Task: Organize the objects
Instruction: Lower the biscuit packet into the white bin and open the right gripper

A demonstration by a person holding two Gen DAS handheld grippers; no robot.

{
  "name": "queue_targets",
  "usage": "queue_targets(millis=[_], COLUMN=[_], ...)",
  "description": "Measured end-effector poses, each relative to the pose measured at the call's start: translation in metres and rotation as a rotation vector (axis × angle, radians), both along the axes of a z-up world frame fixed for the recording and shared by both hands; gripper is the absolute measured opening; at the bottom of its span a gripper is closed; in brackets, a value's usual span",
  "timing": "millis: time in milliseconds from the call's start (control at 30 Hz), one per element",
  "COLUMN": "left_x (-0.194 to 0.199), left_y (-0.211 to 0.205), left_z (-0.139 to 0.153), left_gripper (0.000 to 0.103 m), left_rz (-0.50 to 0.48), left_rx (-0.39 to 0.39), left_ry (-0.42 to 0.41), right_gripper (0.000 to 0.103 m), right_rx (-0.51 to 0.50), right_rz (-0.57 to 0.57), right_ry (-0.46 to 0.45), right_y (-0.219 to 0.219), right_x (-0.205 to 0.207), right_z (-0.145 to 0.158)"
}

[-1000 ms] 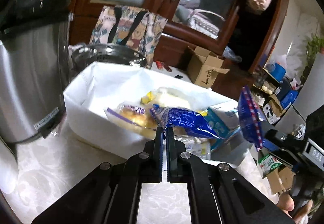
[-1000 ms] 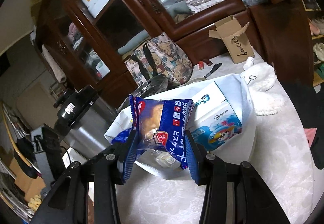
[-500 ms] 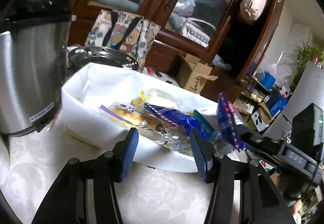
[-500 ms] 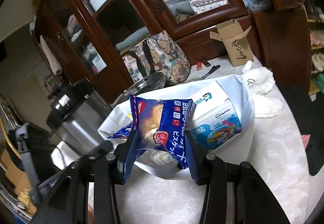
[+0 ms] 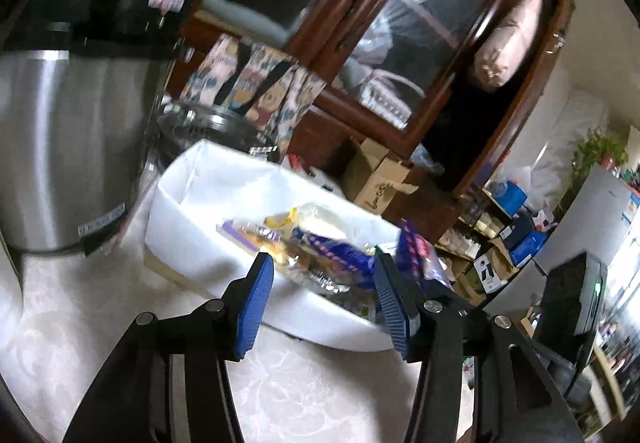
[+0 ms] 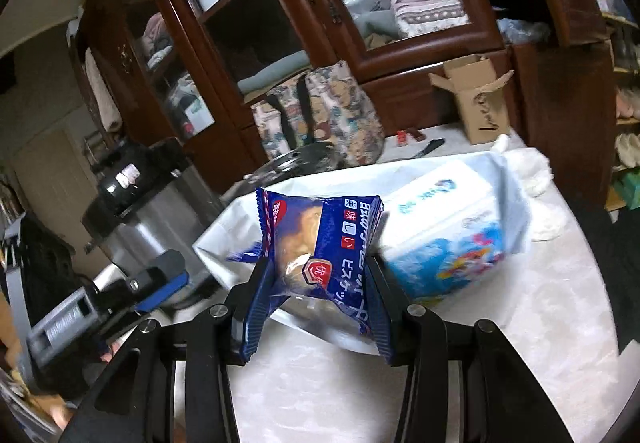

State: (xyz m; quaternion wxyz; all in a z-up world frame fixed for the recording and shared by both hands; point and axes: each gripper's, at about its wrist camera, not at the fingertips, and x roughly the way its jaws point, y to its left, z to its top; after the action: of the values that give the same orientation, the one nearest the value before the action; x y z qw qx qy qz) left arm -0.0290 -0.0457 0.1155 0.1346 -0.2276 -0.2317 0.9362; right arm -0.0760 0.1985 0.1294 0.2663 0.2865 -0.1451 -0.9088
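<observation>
My left gripper (image 5: 324, 303) stands open just in front of a white bin (image 5: 192, 179), with nothing between its blue pads. Inside the bin lie a bread packet (image 5: 260, 239) and a blue snack packet (image 5: 332, 255). My right gripper (image 6: 316, 291) is shut on a blue biscuit packet (image 6: 320, 243), held upright above the bin's (image 6: 224, 231) near side. That same packet (image 5: 416, 255) shows at the right of the left wrist view. A blue and white box (image 6: 444, 227) sits in the bin's right end. The left gripper (image 6: 160, 287) shows at lower left in the right wrist view.
A tall steel pot (image 5: 68, 147) stands close on the bin's left, with a glass lid (image 5: 208, 127) and a patterned bag (image 5: 256, 91) behind. A cardboard box (image 6: 480, 99) and a white fluffy thing (image 6: 536, 179) lie at the table's far right, before a wooden cabinet (image 6: 360, 3).
The left gripper went from shut at the blue packet's tip to open and drew back from the bin, leaving that packet inside. The right gripper kept its packet and shifted slightly.
</observation>
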Motion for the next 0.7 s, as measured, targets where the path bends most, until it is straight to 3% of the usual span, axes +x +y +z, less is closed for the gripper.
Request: queue_targets(millis=[100,200,367,433,500,633,700], left_x=[0.004,0.001,0.005,0.007,0.007,0.007,0.006], left_y=[0.002,0.008,0.009,0.008,0.002,-0.018,-0.028], left_z=[0.000,-0.001,0.001,0.003,0.002,0.000,-0.001], left_gripper=[0.051,0.051,0.051,0.051,0.051,0.051,0.051], left_rz=[0.011,0.064,0.095,0.146,0.158,0.186,0.222], left_rx=[-0.030,-0.111,-0.145,-0.174,-0.162,-0.087,-0.086], left_ry=[0.031,0.024,0.076,0.094,0.094,0.076,0.057], right_gripper=[0.043,0.045,0.058,0.065,0.066,0.071,0.072], right_rx=[0.061,0.048,-0.015,0.014,0.121,0.084,0.108], right_rz=[-0.050,-0.069,-0.110,-0.067,-0.053,0.014,0.051], right_ry=[0.035,-0.003,-0.129,-0.068,-0.044,-0.037,-0.019], right_y=[-0.017,-0.027,-0.030,-0.035,-0.042,-0.036,-0.042], right_x=[-0.007,-0.028,-0.058,-0.053,-0.046,-0.032,-0.029], right_z=[0.019,0.030,-0.004,-0.007,-0.002,0.004,0.007])
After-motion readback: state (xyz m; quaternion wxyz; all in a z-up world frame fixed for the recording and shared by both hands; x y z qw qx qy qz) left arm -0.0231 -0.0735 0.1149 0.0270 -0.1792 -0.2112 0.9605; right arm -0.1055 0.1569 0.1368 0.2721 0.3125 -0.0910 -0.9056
